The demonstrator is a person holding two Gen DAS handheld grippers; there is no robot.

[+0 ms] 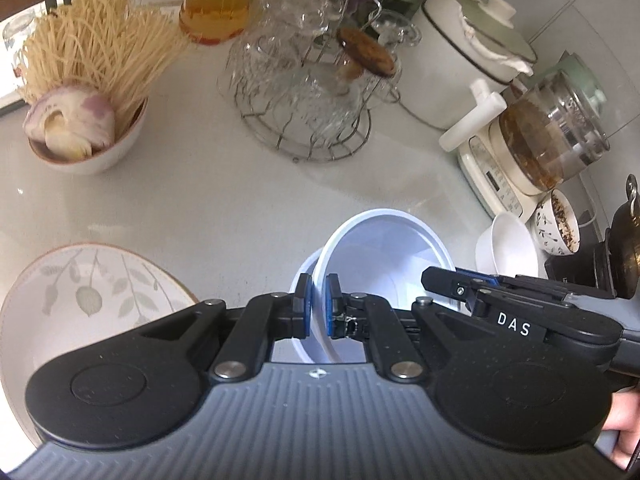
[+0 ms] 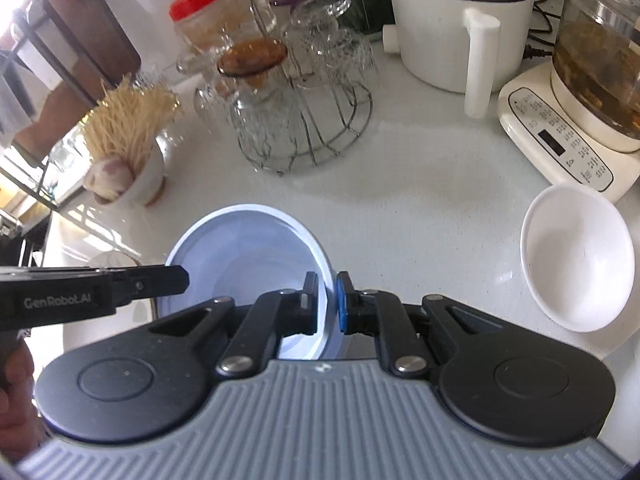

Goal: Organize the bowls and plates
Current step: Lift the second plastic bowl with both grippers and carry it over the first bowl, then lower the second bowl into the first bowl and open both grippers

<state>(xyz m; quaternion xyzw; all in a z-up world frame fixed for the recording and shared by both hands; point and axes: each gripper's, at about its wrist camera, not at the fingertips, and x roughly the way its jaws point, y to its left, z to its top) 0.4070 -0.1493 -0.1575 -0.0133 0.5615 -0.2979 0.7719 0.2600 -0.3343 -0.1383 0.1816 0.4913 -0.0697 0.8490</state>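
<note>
My left gripper (image 1: pixel 318 306) is clenched on the rim of a pale blue bowl (image 1: pixel 384 248), one pad inside the wall and one outside. This bowl sits tilted inside a second blue bowl (image 1: pixel 301 280), whose rim shows just on the left of it. My right gripper (image 2: pixel 327 304) is also clenched on a blue rim, on the right side of the blue bowl (image 2: pixel 248 248); in the left wrist view the right gripper (image 1: pixel 460 284) reaches in from the right edge. I cannot tell if both claws hold the same bowl of the two.

At my left side a plate with leaf pattern (image 1: pixel 92 284) lies near, partly under the gripper body. At my right a white bowl (image 2: pixel 578 256) stands tilted just beside the base of the glass kettle (image 2: pixel 592 60). Beyond the blue bowls the white counter (image 1: pixel 224 184) is bare up to the wire rack of glasses (image 1: pixel 304 92). A bowl with dry noodles (image 1: pixel 88 120) stands far left, well apart from the rack. The white cooker (image 2: pixel 456 24) closes the back right corner.
</note>
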